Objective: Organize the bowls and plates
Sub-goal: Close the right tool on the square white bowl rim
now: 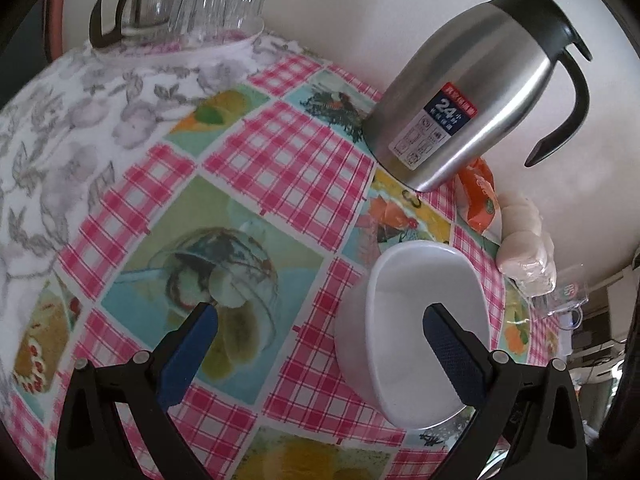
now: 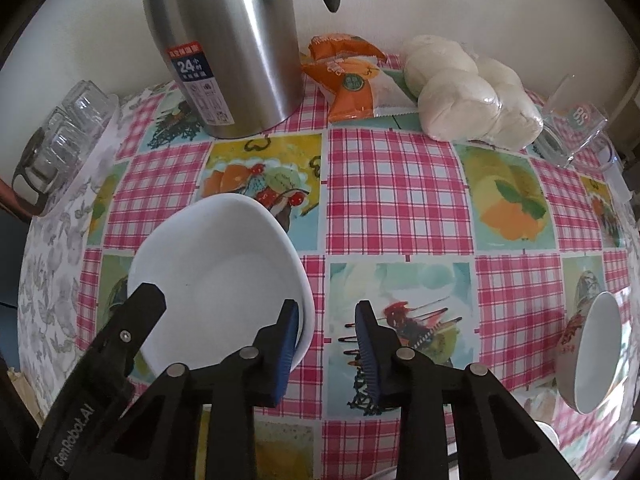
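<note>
The left gripper [image 1: 320, 320] is straddling the white bowl's [image 1: 416, 320] near wall, fingers spread wide with one inside, likely lining up a grip. The right gripper [image 2: 326, 312] is hovering just beside that bowl on the bench [image 2: 396, 184], fingers partly apart and gripping nothing, while a second bowl [image 2: 592, 360] is waiting well apart.

My right gripper [image 2: 326, 344] jaws part-closed, empty; white bowl [image 2: 216, 276] rim touching left pad; left gripper [image 2: 136, 312] over bowl.
</note>
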A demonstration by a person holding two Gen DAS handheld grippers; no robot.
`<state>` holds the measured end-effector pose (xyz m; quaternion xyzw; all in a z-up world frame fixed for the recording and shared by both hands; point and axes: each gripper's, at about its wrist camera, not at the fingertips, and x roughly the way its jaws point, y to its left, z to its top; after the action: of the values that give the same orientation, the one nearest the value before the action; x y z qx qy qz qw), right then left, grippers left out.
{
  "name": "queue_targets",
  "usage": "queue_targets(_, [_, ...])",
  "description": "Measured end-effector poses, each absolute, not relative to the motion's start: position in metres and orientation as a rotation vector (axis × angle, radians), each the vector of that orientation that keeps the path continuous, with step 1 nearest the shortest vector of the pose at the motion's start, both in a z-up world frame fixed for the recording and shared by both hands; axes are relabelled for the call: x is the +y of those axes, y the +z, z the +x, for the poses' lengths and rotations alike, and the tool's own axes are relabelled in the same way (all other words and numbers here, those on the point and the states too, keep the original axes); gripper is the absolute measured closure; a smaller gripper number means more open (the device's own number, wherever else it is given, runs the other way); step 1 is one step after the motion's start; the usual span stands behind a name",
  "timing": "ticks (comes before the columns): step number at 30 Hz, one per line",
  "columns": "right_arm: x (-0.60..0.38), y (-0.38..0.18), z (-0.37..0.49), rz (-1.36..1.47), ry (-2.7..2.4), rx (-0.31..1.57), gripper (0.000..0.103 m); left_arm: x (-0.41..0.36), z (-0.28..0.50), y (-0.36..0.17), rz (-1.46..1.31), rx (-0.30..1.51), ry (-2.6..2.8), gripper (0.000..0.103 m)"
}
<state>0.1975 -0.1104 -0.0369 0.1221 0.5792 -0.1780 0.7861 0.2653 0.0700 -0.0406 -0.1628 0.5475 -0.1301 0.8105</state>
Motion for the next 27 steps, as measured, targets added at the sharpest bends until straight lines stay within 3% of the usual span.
queue_targets(4, [-0.11,-0.043,0.2,0.259,-0.383,1.257,0.071,0.07,0.266,-0.047,-0.363,1.185,-0.286,0.005])
queue_targets(6, [-0.109,-0.045,0.202,0.254,-0.381,1.261,0.071,0.067,0.266,-0.048,-0.354,1.191,-0.297,0.016])
queue_targets(8, [-0.109,-0.047,0.202,0.252,-0.378,1.264,0.072,0.064,0.266,-0.05,-0.339,1.199,-0.3,0.039])
queue_targets(11, [-0.106,-0.049,0.204,0.244,-0.372,1.266,0.075,0.058,0.265,-0.056,-0.34,1.222,-0.321,0.059])
queue_targets(13, [-0.104,-0.05,0.205,0.238,-0.366,1.266,0.078,0.056,0.264,-0.057,-0.347,1.223,-0.34,0.066])
queue_targets(20, [-0.105,-0.05,0.206,0.263,-0.346,1.257,0.09,0.056,0.264,-0.056,-0.398,1.217,-0.393,0.083])
queue_targets(27, [-0.103,-0.047,0.199,0.27,-0.336,1.245,0.093,0.057,0.261,-0.054,-0.389,1.224,-0.397,0.084])
